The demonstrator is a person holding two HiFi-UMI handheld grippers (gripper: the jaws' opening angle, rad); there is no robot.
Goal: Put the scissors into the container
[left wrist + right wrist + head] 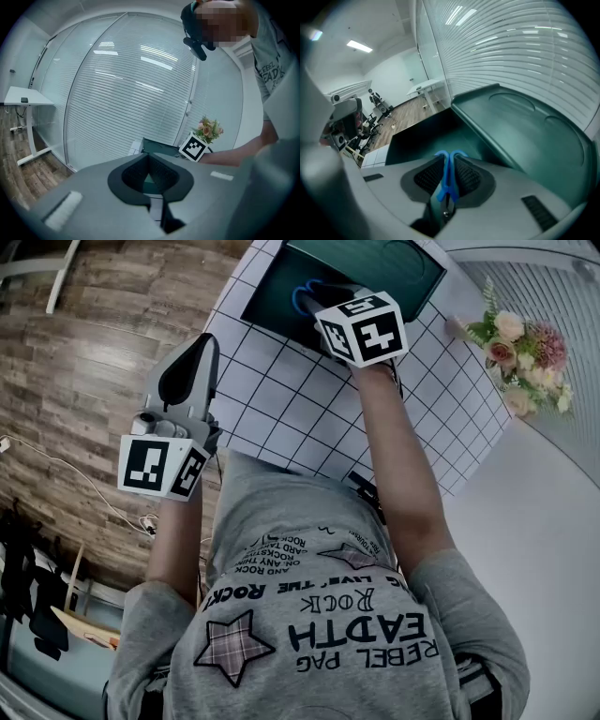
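At the left of the head view, the smooth grey left gripper hung past the table's edge over plank wood floor, its ribbed dark pads drawn narrow with nothing between them. A white cloth ruled in black squares covered the table, bare through the middle. At upper centre the right gripper pinched the scissors by their blue plastic loops over the open dark-green container, whose moulded lid stood raised. Nothing else showed inside. Pale flowers sat near the table's right edge.
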